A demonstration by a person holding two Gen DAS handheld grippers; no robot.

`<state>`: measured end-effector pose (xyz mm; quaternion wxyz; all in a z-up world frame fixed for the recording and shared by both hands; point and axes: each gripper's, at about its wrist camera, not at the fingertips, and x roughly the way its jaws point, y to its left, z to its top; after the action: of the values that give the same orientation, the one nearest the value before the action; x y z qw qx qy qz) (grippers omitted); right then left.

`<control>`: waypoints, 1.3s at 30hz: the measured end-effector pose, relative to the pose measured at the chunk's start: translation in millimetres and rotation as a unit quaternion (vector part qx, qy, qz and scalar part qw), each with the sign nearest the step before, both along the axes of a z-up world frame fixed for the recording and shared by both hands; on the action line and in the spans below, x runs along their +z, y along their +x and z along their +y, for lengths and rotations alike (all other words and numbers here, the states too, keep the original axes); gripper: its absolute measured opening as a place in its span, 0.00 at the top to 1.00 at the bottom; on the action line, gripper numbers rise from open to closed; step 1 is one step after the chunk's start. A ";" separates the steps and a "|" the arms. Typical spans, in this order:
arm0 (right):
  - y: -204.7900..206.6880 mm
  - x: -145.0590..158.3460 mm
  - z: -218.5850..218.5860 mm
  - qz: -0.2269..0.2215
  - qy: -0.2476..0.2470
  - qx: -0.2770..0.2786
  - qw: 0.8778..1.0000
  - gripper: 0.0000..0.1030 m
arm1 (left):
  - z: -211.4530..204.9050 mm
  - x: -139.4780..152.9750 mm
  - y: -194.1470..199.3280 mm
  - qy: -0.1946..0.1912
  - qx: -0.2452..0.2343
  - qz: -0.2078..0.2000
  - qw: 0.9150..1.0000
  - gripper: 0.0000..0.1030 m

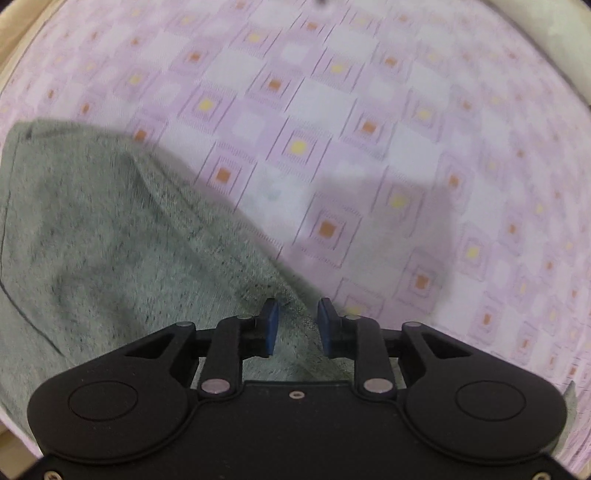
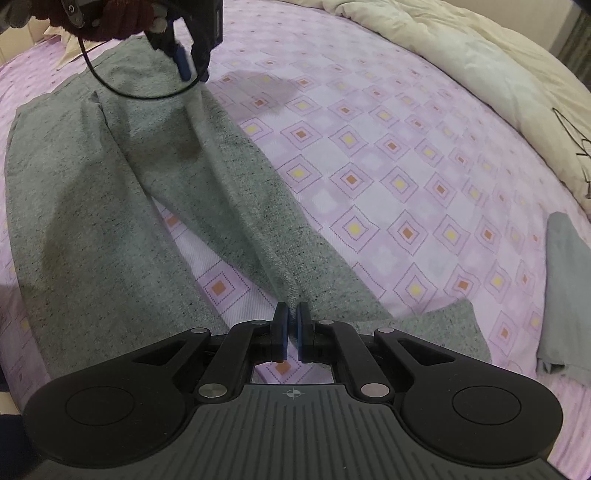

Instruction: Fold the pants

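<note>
Pants (image 2: 110, 177) lie on purple-checked bedsheet (image 2: 388, 155) beside duvet (image 2: 480, 66).

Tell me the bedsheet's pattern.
Bedsheet: lilac, with nested squares centred yellow or orange; clearest in the right wrist view.

The right gripper (image 2: 291, 325) was clamped shut on a raised fold of the grey pants (image 2: 92, 206), which lay spread over a pink patterned bedsheet (image 2: 369, 155). From the pinch the fold ran as a ridge up the leg toward the left gripper (image 2: 188, 70), held by a hand (image 2: 110, 18) at the far end of the pants. A cream duvet (image 2: 480, 62) lay bunched along the far edge, and a grey cloth (image 2: 565, 295) sat at the right.
</note>
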<state>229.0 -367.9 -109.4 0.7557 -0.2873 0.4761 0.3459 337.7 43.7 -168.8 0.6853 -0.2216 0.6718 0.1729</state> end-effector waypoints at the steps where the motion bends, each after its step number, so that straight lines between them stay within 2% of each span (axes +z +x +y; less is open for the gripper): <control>1: -0.2 -0.3 0.8 -0.002 -0.001 0.000 1.000 0.95 | 0.9 -2.5 -1.8 -0.001 0.005 0.005 1.000 0.67; 3: -1.3 -0.8 2.9 -0.007 -0.005 -0.001 1.000 0.95 | 2.5 1.5 -9.5 0.001 0.017 -0.001 1.000 0.68; 9: -3.7 2.4 2.3 -0.018 -0.003 -0.017 1.000 0.95 | 7.4 30.9 -30.7 0.020 0.023 -0.056 0.998 0.67; 16: -10.7 3.9 5.4 -0.023 -0.006 -0.022 0.999 0.95 | 16.8 24.4 -32.1 -0.030 0.056 -0.067 0.996 0.67; 22: -13.0 3.5 6.7 -0.024 -0.007 -0.019 0.999 0.95 | 6.3 21.6 -27.0 -0.026 0.047 -0.061 0.997 0.67; 25: -12.5 4.2 5.1 -0.024 -0.003 -0.021 0.999 0.95 | -0.2 12.2 -22.4 -0.028 0.036 -0.044 0.998 0.67; 26: -12.0 4.4 4.8 -0.024 -0.002 -0.021 0.999 0.95 | -2.9 6.2 -19.7 -0.028 0.026 -0.028 0.999 0.75; 27: -11.5 4.2 3.9 -0.025 -0.001 -0.022 0.999 0.95 | -5.5 1.1 -18.6 -0.030 0.017 -0.017 0.999 0.88; 28: -11.5 4.5 3.5 -0.027 0.000 -0.024 0.999 0.95 | -7.2 1.5 -20.5 -0.030 0.016 -0.025 0.999 0.96; 31: -13.7 12.0 2.1 -0.048 0.004 -0.032 0.998 0.95 | -14.1 34.0 -36.5 -0.009 0.022 -0.097 0.995 0.96; 35: -30.2 40.1 -7.7 -0.081 0.029 -0.054 0.995 0.95 | -21.3 99.2 -71.5 0.005 -0.013 -0.163 0.987 0.97; 39: -69.3 64.9 -15.7 -0.106 0.045 -0.062 0.991 0.95 | -21.9 148.4 -128.5 0.006 -0.047 -0.200 0.979 0.97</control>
<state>159.8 -383.6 -44.6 0.8340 -0.2581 0.3943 0.2870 209.2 21.9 -20.4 0.8146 -0.2159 0.5295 0.0969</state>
